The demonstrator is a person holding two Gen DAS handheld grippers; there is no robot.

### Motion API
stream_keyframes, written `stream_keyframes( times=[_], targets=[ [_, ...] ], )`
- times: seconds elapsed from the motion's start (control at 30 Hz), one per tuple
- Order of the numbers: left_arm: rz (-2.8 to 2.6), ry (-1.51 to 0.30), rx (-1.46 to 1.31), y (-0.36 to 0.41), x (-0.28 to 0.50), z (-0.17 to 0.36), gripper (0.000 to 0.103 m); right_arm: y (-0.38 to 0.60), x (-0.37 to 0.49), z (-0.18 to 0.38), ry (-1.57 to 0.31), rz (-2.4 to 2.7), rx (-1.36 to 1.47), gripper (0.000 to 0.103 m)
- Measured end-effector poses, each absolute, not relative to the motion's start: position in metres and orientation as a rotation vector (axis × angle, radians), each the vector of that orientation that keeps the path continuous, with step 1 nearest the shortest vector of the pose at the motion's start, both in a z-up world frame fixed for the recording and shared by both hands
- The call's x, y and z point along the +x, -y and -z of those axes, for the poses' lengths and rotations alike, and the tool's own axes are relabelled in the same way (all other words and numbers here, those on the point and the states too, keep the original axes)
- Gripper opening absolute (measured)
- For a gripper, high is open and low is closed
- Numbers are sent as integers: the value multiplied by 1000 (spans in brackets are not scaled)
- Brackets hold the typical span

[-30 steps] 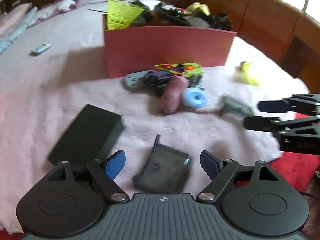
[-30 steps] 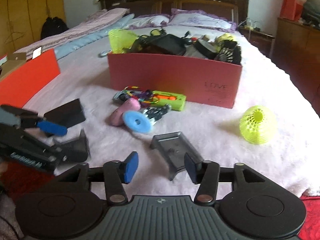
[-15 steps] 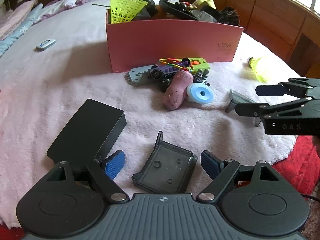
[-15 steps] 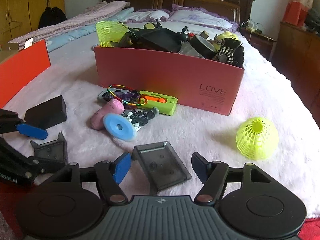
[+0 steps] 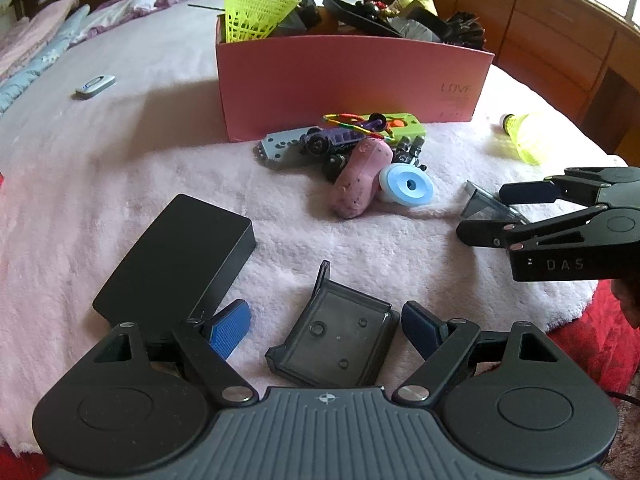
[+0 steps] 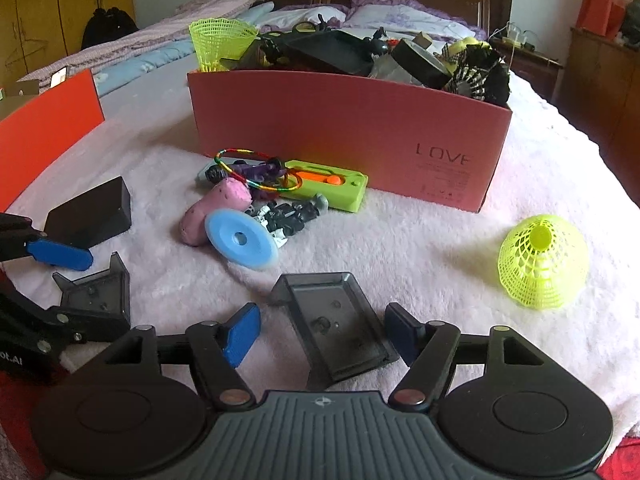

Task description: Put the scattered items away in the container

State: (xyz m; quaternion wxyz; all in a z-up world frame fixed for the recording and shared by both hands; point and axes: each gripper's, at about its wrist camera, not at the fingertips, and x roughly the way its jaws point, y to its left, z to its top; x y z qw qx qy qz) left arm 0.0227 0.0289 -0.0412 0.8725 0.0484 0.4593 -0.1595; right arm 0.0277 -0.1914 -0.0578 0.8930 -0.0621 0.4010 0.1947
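The pink box (image 5: 352, 84) (image 6: 352, 128), heaped with items, stands at the far side of a pale pink blanket. My left gripper (image 5: 326, 328) is open around a smoky grey plastic tray (image 5: 334, 344) lying on the blanket. My right gripper (image 6: 320, 334) is open around a second grey tray (image 6: 336, 328). In front of the box lie a pink lump (image 5: 360, 178), a blue disc (image 5: 408, 184), a green toy (image 6: 326, 184) and small dark toys. A black box (image 5: 176, 260) lies left of my left gripper. A yellow shuttlecock (image 6: 542, 262) lies to the right.
A small remote (image 5: 95, 86) lies far left on the bed. An orange-red lid (image 6: 44, 136) stands at the blanket's left edge. Wooden cabinets (image 5: 560, 40) line the right side. Red cloth (image 5: 592, 332) shows past the blanket's near edge.
Both grippers have moved down and forward, so each grey tray now lies between its open fingers. Nothing on the blanket has shifted.
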Motion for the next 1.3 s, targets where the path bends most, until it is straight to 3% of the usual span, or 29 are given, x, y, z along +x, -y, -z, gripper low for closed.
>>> stream_keyframes(
  times=[0.27,0.47,0.7,0.8,0.87,0.93,1.0,1.07,1.13,1.3],
  targets=[
    [274,-955,24,-49,19,38,80,193,26,60,-826,-377,-102,71],
    [340,-946,113,-34,11,35,74,191,21,60,-815,-366,-121,71],
    [394,-936,258,-8,0,45,75,195,17,58,-802,-366,-116,71],
    [354,-927,265,-10,2,45,83,200,17,54,-771,-351,-90,71],
    [338,-919,262,-12,3,44,82,204,20,53,-777,-360,-64,71],
    [351,-917,258,-12,3,43,66,204,22,56,-795,-371,-75,71],
    [357,-910,258,-10,3,42,57,202,24,62,-813,-376,-99,71],
    [354,-902,262,-7,1,42,52,202,21,60,-823,-364,-97,70],
    [358,-902,265,-5,0,42,50,201,17,58,-833,-352,-93,55],
    [352,-919,239,-6,-2,43,51,201,7,52,-866,-320,-81,52]
  ],
)
